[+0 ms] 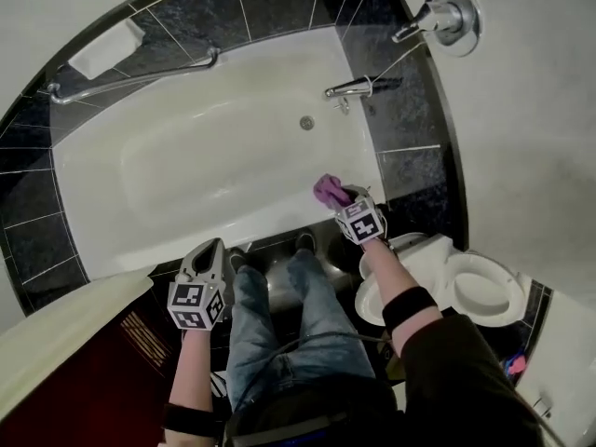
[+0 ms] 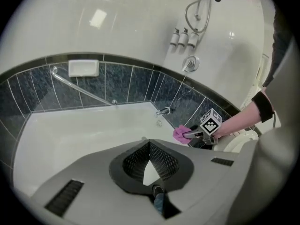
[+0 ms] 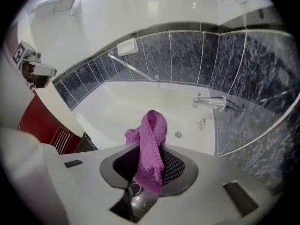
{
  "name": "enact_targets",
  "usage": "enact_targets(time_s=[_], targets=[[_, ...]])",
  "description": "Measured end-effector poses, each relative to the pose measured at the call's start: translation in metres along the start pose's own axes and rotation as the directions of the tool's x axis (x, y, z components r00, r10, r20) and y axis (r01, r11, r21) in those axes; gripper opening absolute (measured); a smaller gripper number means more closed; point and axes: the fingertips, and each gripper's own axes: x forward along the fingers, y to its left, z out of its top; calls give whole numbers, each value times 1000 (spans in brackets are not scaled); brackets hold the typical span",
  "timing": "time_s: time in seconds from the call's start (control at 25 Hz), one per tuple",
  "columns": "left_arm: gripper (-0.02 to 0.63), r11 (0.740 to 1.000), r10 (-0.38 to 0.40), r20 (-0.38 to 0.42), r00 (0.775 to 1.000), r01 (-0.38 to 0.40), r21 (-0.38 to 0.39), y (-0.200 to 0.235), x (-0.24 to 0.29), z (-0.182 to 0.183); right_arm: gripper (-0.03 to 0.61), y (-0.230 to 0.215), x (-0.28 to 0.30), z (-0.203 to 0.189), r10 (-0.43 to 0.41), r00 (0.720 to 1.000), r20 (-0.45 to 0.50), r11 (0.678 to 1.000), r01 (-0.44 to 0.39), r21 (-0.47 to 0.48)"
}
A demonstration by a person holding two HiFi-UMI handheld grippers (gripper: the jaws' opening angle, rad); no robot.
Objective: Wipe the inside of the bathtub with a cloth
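The white bathtub lies below me, ringed by dark tiles. My right gripper hangs over the tub's near rim at the tap end, shut on a purple cloth. In the right gripper view the cloth is bunched between the jaws and loops up past their tips, above the bathtub. My left gripper is held over the dark ledge in front of the tub, its jaws together with nothing in them. From the left gripper view I see the bathtub, the cloth and the right gripper.
A chrome tap and a drain sit at the tub's right end. A grab rail and a soap dish line the far wall. A toilet stands at the right, a red panel at the lower left.
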Motion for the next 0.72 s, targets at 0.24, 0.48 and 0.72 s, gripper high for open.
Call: enact_targets(time_s=[0.24, 0.48, 0.72], targets=[[-3, 999, 44, 70, 997, -43, -8, 7, -68, 29, 117, 64, -92, 54, 4, 987, 160, 1000, -6, 12], [-3, 998, 65, 149, 987, -68, 16, 29, -123, 42, 117, 120, -159, 99, -29, 955, 296, 993, -8, 122], [-3, 994, 84, 214, 973, -96, 46, 73, -178, 54, 117, 180, -180, 142, -22, 927, 374, 996, -13, 91]])
